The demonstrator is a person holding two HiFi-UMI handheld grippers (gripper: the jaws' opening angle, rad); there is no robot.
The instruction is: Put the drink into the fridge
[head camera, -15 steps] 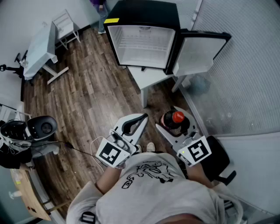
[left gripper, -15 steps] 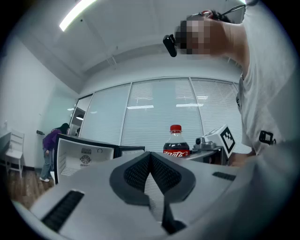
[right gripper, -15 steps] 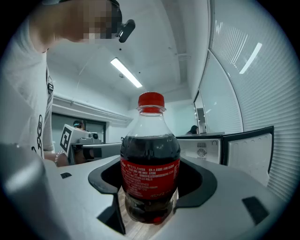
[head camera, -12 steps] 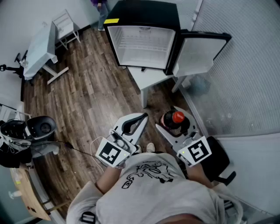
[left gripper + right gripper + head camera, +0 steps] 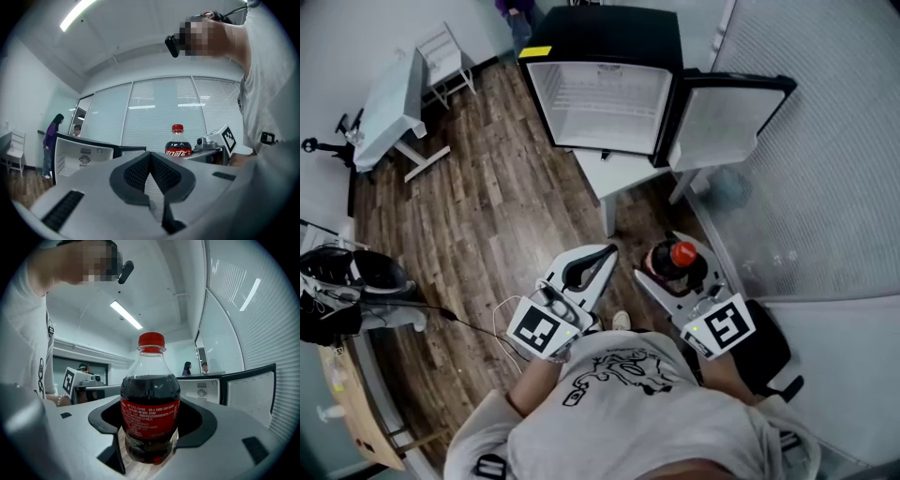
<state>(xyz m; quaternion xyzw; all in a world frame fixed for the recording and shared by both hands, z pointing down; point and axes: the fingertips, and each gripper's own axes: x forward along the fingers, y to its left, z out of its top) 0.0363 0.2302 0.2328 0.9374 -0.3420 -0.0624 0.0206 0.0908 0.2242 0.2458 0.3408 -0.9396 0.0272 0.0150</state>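
Observation:
The drink, a cola bottle (image 5: 668, 262) with a red cap, stands upright between the jaws of my right gripper (image 5: 673, 255), which is shut on it around the label. In the right gripper view the cola bottle (image 5: 150, 413) fills the middle, with wood floor below it. My left gripper (image 5: 606, 251) is beside it to the left, shut and holding nothing; its pads (image 5: 140, 173) meet at the tip. The black fridge (image 5: 609, 33) stands ahead with its door (image 5: 727, 117) swung open to the right and its white inside bare.
The fridge sits on a low white stand (image 5: 623, 169). A frosted glass wall (image 5: 825, 141) runs along the right. A white table (image 5: 389, 103) and chair (image 5: 441, 52) stand at the back left. Black equipment (image 5: 347, 281) and a cable lie left. Two people (image 5: 50, 140) stand beyond the fridge.
The fridge sits slightly higher in the head view and the black equipment at the left has shifted. Both grippers and the bottle keep their places.

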